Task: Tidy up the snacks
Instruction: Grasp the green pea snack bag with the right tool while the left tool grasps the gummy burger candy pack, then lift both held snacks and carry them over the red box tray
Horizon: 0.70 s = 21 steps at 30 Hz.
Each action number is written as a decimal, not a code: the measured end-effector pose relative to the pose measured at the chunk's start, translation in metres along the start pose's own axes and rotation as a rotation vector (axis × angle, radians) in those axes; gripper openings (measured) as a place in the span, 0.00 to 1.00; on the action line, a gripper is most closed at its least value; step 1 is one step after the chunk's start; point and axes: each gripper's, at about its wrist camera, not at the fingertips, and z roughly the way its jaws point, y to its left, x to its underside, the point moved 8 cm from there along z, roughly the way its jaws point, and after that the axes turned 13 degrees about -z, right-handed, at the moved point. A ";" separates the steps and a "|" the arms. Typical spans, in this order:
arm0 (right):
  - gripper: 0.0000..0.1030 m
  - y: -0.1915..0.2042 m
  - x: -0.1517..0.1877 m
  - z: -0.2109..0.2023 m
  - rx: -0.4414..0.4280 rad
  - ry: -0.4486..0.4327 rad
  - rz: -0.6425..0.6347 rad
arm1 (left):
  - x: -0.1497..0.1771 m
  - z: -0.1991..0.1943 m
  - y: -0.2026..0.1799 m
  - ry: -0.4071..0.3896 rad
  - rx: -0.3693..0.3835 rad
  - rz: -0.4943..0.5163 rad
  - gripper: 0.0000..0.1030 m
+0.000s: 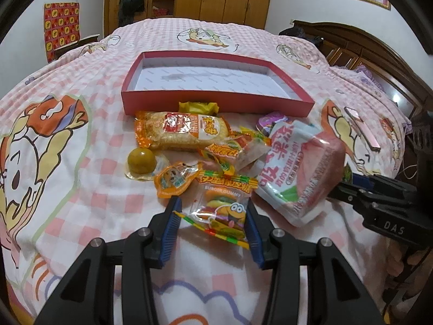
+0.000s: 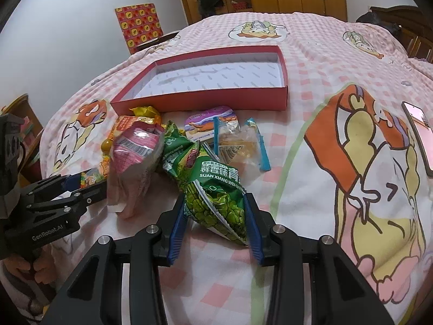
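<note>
Straddling packets at the pile's near edge, just before the empty red box (image 1: 216, 100) on the bed: left gripper (image 1: 213, 216) wide around burger gummy packet (image 1: 222, 208), right gripper (image 2: 215, 216) around green pea bag (image 2: 216, 200), neither visibly clamped, apparently poised to lift both boxward.

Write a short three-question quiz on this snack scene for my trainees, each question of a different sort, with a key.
1. True or false: the red box already holds snacks.
2. Which packet lies between the fingers of the right gripper? A) burger gummy B) green peas C) rice cracker
3. Fill in: the burger gummy packet lies between the fingers of the ___ gripper.

Key: 1. False, it is empty. 2. B, the green pea packet. 3. Left.
</note>
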 end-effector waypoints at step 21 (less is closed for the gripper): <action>0.40 0.018 -0.020 -0.026 -0.024 -0.058 -0.058 | -0.021 -0.044 0.002 -0.069 0.035 -0.017 0.46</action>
